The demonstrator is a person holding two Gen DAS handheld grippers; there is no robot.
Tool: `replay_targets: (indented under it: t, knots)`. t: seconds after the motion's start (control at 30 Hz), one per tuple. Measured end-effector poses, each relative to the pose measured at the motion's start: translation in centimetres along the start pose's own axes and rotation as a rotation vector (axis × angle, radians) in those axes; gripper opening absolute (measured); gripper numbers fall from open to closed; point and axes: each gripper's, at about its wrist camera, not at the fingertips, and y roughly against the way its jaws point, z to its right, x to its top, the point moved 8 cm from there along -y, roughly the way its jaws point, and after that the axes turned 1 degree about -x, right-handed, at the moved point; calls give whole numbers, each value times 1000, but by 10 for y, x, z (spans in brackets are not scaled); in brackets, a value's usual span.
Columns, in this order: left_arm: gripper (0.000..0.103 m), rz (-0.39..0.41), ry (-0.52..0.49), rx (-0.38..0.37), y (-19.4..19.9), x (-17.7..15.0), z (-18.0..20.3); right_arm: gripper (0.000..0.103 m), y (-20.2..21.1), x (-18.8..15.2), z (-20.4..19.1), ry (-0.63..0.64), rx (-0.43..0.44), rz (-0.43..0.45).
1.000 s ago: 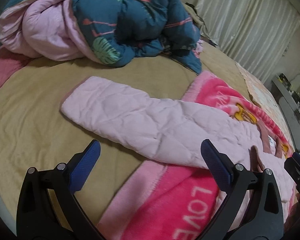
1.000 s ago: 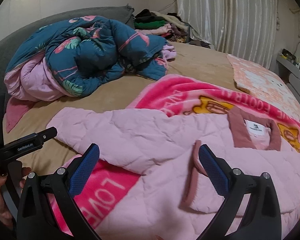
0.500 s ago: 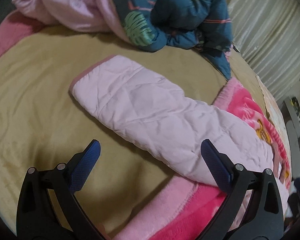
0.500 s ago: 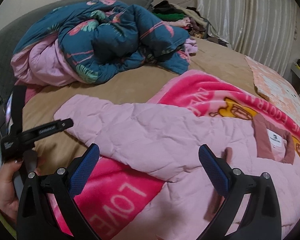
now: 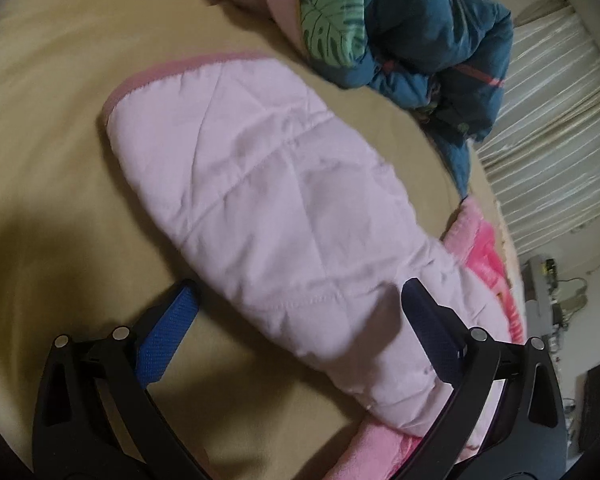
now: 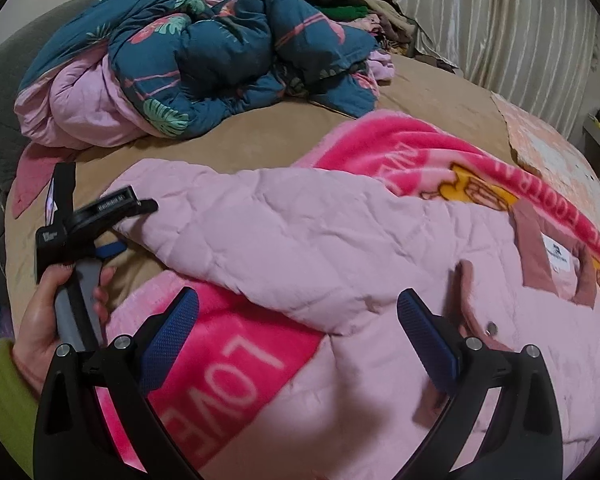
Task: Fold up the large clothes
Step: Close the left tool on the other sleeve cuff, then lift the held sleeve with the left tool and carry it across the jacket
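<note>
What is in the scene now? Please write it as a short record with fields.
place: bed with tan sheet
garment: pink quilted jacket, spread flat, partly on a pink blanket
sleeve: stretched out on the sheet
left tongs: open, straddling the sleeve, nothing gripped
right tongs: open, over the jacket body
collar: darker pink, white label
background: crumpled blue duvet, curtain

both tools agape: left tool (image 5: 300, 312), right tool (image 6: 298, 316), each hand-held
</note>
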Motion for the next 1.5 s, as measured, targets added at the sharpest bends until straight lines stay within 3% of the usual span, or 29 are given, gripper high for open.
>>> replay_targets:
  t: [0.03,0.07,0.1,0.17,0.2,0.27,0.47,0.8,1.23,1.5]
  knots:
    - [93,2,10,-7,2,0,-1,99,2,-3,5,-2,-12,1]
    - [84,3,12,-5,3,0,-1,99,4,-5,9,-6,-22,1]
    - [62,-1,6,-3,3,-1,0,99,6,-8,14,-17,-28,-1]
    - [39,-7,8,-13,4,-4,3,99,9,-13,20,-46,-20,-7]
    - [22,-9,5,-28,5,-3,5,99,12,-15,24,-59,-16,-7]
    - [13,19,-31,-38,11,-2,14,99,18,-18,28,-71,-24,-1]
    - [10,111,-98,-57,50,13,49,99,43,-28,46,-107,-41,26]
    - [9,238,-247,-188,123,14,133,99,80,-49,80,-233,-35,47]
    - [9,280,-480,-366,178,-45,236,99,128,-80,132,-342,-93,97]
    - [9,255,-639,-458,188,-108,293,99,159,-96,164,-409,-132,136]
